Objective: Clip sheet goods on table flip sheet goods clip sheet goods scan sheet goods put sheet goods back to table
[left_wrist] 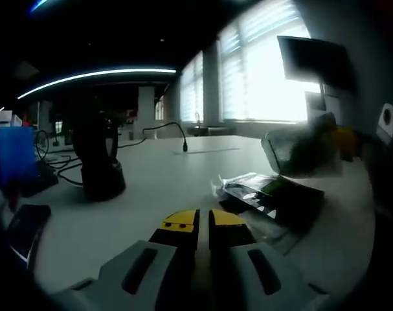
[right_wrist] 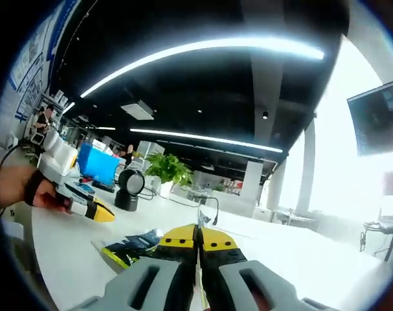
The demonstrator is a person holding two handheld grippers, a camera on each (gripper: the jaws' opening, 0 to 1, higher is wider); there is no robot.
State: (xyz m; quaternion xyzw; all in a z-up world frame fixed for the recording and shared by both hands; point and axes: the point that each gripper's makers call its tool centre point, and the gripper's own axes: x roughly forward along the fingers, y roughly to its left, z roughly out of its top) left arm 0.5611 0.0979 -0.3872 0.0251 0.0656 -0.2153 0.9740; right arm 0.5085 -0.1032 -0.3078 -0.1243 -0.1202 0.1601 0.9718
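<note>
The white table (left_wrist: pixel 151 188) carries everything here. On it stands a dark scanner on a stand (left_wrist: pixel 99 162), with cables near it, and a blue box (left_wrist: pixel 11 152) sits at the far side.

The sheet goods are flat packets in shiny plastic. One packet (left_wrist: pixel 274 194) lies on the table just beside the tip of the left gripper (left_wrist: pixel 203 223). In the right gripper view another packet (right_wrist: pixel 134 247), dark with a yellow-green edge, lies flat on the table, partly behind the tip of the right gripper (right_wrist: pixel 197 238). I judge them light, thin, bendable and slippery, so the best hold is at a free edge or corner, where the jaws can bite the film.

The left gripper hovers low over the table with its jaws together and nothing between them. The right gripper points upward across the room, its jaws pressed together; a thin pale line shows between them, but I cannot tell if it is a sheet.
</note>
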